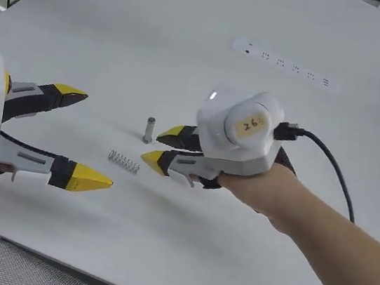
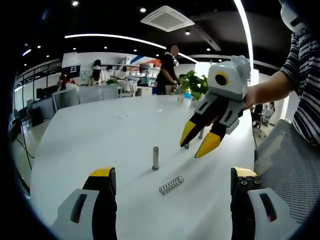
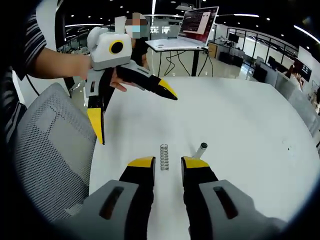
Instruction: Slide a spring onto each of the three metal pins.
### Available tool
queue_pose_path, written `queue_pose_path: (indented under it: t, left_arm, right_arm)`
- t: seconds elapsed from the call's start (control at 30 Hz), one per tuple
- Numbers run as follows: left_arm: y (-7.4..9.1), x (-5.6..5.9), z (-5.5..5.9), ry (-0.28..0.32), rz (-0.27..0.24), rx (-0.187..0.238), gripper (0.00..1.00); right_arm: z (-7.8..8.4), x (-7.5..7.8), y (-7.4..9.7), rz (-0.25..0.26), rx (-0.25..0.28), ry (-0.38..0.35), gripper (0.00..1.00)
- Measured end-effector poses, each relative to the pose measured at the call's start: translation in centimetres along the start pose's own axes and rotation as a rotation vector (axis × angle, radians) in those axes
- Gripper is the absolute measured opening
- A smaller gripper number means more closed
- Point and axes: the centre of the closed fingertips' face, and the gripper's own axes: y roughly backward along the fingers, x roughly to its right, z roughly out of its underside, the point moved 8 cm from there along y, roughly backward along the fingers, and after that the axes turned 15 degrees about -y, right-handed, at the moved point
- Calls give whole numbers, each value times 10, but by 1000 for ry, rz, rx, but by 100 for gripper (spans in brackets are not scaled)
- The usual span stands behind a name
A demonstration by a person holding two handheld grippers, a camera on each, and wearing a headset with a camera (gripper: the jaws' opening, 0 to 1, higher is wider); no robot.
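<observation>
The left gripper [image 2: 173, 174] is holding its jaws wide apart, and the spring [image 2: 171, 185] is lying flat on the table [image 2: 75, 140] between their tips. Just beyond the spring a pin [image 2: 155, 158] is standing upright. The right gripper [image 2: 194, 146] is hovering farther ahead, to the right (tips slightly parted, pointing downward).

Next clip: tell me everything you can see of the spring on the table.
The spring is a small coil of bare silvery wire, lying on its side on the white table. It sits close to the upright metal pin but apart from it. The right gripper points at it with jaws parted, not touching.
</observation>
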Motion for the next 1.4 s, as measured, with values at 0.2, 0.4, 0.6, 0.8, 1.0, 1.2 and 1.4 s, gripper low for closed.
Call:
queue_pose_path:
  t: [0.2, 0.4, 0.6, 0.8, 1.0, 1.2, 1.4]
  left_arm:
    - [3, -1, 4, 4, -6, -8, 94]
    - [6, -3, 6, 9, -14, -8, 94]
    - [7, -2, 7, 16, -18, -5, 94]
    - [10, -1, 8, 17, -15, -15, 94]
    - [8, 0, 8, 17, -12, -18, 94]
    - [8, 2, 8, 17, -9, -22, 94]
    - [9, 3, 9, 18, -5, -32, 94]
  right_arm:
    - [3, -3, -18, -14, -95, 91, 22]
    - [2, -4, -34, -36, -140, 100, 21]
    - [9, 0, -49, -36, -199, 79, 21]
    - [15, 1, -54, -31, -208, 56, 19]
    - [17, 1, -59, -22, -232, 80, 17]
    - [22, 0, -64, -37, -244, 74, 14]
    - [26, 1, -60, -33, -228, 57, 13]
